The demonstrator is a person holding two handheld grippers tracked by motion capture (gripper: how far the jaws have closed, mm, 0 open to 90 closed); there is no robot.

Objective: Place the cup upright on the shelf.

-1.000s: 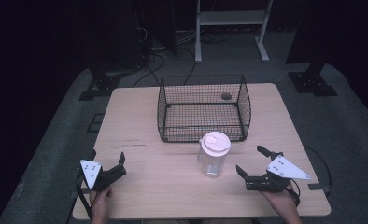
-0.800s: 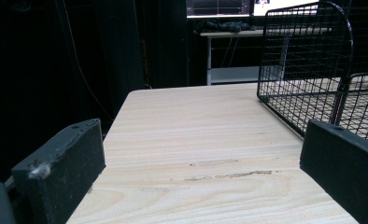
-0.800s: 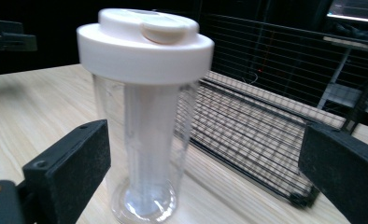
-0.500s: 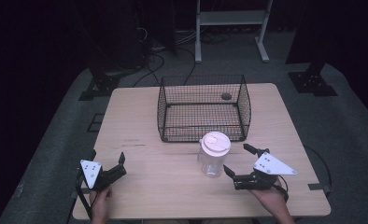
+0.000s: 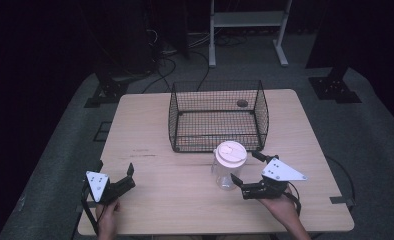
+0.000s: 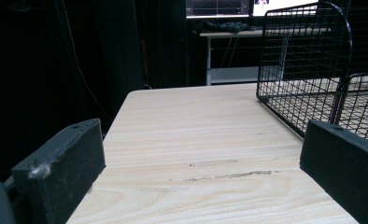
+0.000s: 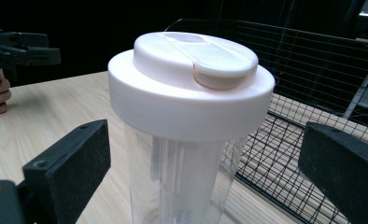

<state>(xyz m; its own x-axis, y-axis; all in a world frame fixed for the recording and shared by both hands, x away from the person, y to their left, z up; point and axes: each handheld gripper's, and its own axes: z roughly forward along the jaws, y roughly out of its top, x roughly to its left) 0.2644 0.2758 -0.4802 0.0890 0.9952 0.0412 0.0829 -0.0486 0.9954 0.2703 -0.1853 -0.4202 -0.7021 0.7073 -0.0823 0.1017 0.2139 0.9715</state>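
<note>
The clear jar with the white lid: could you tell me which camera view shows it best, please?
The right gripper view: the jar looms close between that gripper's open jaws, its white lid and clear wall in detail. The high view shows the jar small, standing on the table in front of the wire basket.

Cut-off jar and an unreadable spot

Between the right gripper's (image 7: 201,172) jaws, the jar's (image 7: 187,140) base leaves frame; beyond, the basket's (image 5: 217,116) dark spot (image 5: 242,103) stays unidentifiable.

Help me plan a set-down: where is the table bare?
Bare: the left stretch between the wire basket and left gripper, and the front edge. Crowded: the clear jar, right gripper and basket front.
</note>
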